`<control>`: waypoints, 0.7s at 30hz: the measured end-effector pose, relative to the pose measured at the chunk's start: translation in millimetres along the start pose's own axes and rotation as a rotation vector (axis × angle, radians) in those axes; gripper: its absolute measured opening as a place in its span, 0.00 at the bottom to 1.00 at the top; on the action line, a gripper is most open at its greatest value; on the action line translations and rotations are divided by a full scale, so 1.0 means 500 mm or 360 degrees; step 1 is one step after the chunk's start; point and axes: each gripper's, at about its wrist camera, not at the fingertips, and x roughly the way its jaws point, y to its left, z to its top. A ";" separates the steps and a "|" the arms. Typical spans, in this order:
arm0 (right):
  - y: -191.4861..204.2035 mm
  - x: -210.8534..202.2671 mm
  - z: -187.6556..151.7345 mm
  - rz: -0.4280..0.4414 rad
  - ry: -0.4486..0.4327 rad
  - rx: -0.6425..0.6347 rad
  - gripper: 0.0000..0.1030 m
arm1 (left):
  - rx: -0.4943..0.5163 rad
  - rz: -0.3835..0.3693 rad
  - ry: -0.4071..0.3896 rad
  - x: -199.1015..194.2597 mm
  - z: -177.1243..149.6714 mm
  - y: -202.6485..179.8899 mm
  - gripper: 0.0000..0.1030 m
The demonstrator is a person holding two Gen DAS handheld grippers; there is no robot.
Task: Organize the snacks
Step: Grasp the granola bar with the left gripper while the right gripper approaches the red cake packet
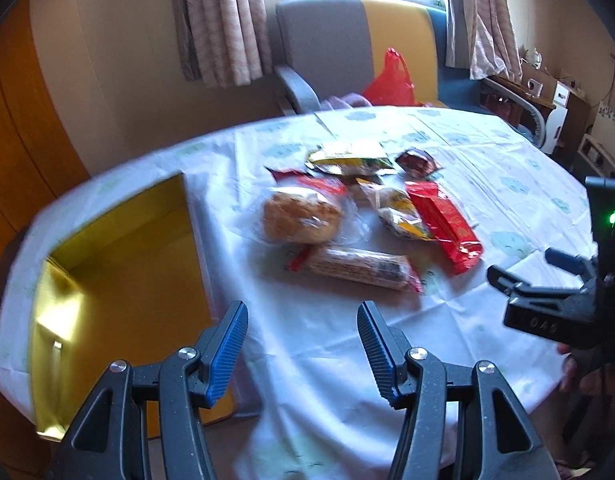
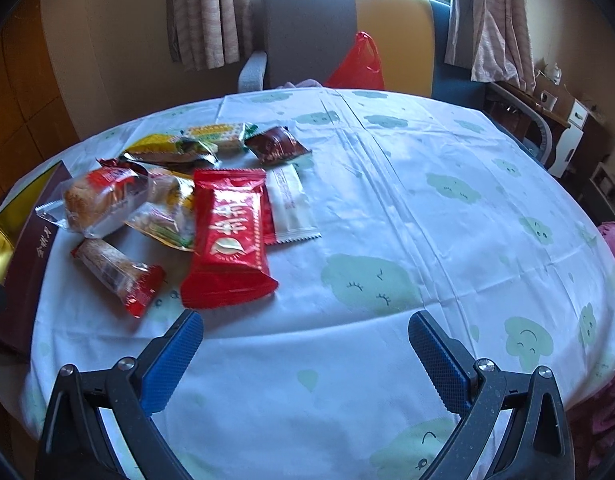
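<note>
A heap of wrapped snacks lies on the round table point(image 1: 487, 184) point(image 2: 427, 208): a bun in clear wrap point(image 1: 301, 216) point(image 2: 95, 200), a long biscuit roll point(image 1: 359, 266) point(image 2: 115, 272), a big red packet point(image 1: 443, 220) point(image 2: 229, 236), a white packet point(image 2: 293, 204), a dark red one point(image 1: 417, 162) point(image 2: 277, 145) and yellow-green ones point(image 1: 351, 156) point(image 2: 175, 148). An open box with a gold lining point(image 1: 123, 264) point(image 2: 7, 236) stands left of the heap. My left gripper point(image 1: 303, 316) hangs open near the table's front edge, between box and snacks. My right gripper point(image 2: 305, 328) point(image 1: 523, 268) is open and empty, right of the heap.
Behind the table stands a grey, yellow and blue armchair point(image 1: 347, 40) point(image 2: 347, 32) with a red plastic bag point(image 1: 391, 80) point(image 2: 359, 64) on it. Curtains and a window lie beyond. Shelves with small items point(image 1: 547, 100) fill the far right. A wooden panel point(image 1: 11, 140) rises at the left.
</note>
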 end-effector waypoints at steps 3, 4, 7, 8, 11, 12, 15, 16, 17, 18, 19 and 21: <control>-0.007 0.013 -0.007 -0.0012 0.0032 0.0007 1.00 | -0.0084 -0.0120 0.0093 0.028 0.014 -0.002 0.56; -0.008 0.016 -0.009 -0.0016 0.0042 0.0008 1.00 | -0.0131 -0.0163 0.0133 0.040 0.021 -0.002 0.56; -0.013 0.025 -0.014 -0.0008 0.0066 0.0011 1.00 | -0.0213 -0.0224 0.0203 0.069 0.037 -0.009 0.56; -0.014 0.029 -0.016 -0.0002 0.0077 0.0007 1.00 | -0.0232 -0.0225 0.0220 0.080 0.042 -0.012 0.56; -0.014 0.044 -0.025 0.0025 0.0116 0.0001 1.00 | -0.0304 -0.0248 0.0277 0.111 0.058 -0.018 0.56; -0.013 0.046 -0.027 0.0022 0.0117 -0.0007 1.00 | -0.0336 -0.0256 0.0287 0.120 0.063 -0.019 0.56; -0.010 0.045 -0.030 0.0028 0.0097 -0.0043 1.00 | -0.0445 -0.0239 0.0316 0.152 0.077 -0.019 0.56; -0.011 0.045 -0.031 0.0034 0.0095 -0.0042 1.00 | -0.0508 -0.0238 0.0341 0.170 0.080 -0.018 0.56; -0.012 0.044 -0.031 0.0039 0.0092 -0.0043 1.00 | -0.0549 -0.0228 0.0362 0.182 0.081 -0.015 0.56; -0.013 0.044 -0.032 0.0043 0.0088 -0.0042 1.00 | -0.0578 -0.0214 0.0371 0.192 0.082 -0.015 0.56; -0.014 0.045 -0.032 0.0048 0.0084 -0.0038 1.00 | -0.0618 -0.0189 0.0378 0.205 0.081 -0.013 0.56; -0.015 0.045 -0.034 0.0061 0.0074 -0.0039 1.00 | -0.0693 -0.0162 0.0389 0.227 0.080 -0.007 0.56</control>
